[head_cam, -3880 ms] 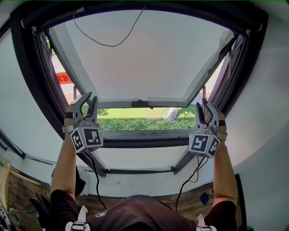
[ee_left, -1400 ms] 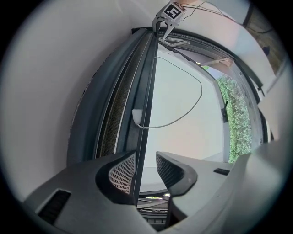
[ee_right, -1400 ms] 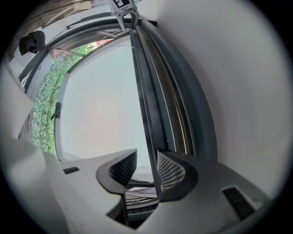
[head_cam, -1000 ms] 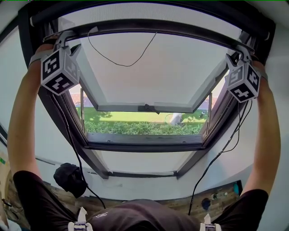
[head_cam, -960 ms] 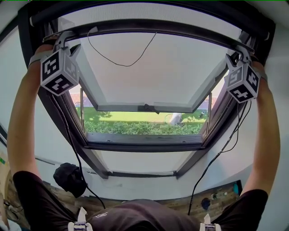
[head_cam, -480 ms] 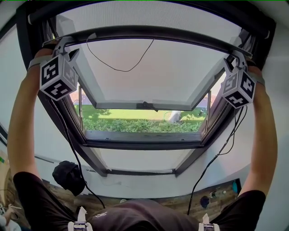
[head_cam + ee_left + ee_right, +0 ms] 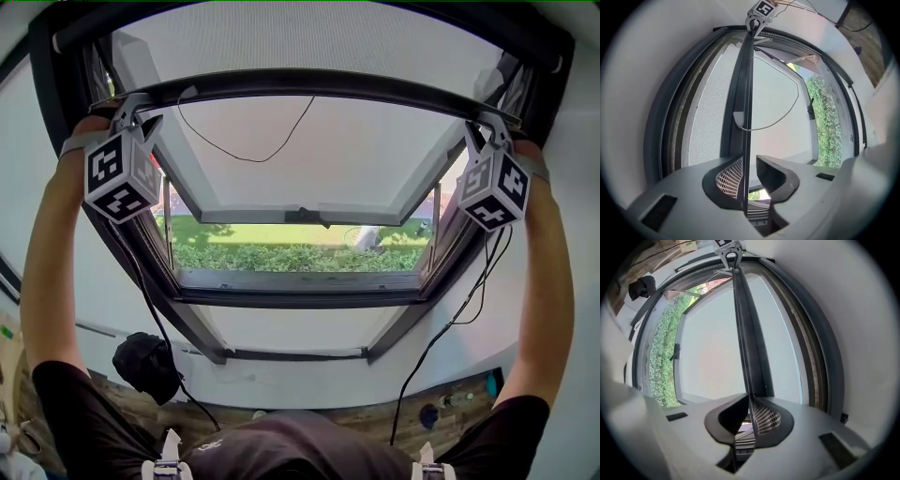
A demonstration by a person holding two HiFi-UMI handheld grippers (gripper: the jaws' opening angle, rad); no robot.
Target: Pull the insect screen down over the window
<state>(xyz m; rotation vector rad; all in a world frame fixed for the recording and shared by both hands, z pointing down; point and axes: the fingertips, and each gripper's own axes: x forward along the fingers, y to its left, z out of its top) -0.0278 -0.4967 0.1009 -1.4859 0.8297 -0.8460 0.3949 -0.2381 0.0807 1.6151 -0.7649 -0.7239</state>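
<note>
**Screen bar up high, both grippers on it**

My left gripper [image 7: 750,172] was closing round the pull bar [image 7: 319,82], one pad still clear. The insect screen [image 7: 309,37] covered only the top of the window [image 7: 300,298]. My right gripper [image 7: 749,412] was closing, pinching the bar's right end.

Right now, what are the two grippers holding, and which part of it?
The screen's pull bar, near its two ends. The right gripper, closing, pinches its thin edge; the left gripper is closing around it, one jaw not yet touching.
</note>
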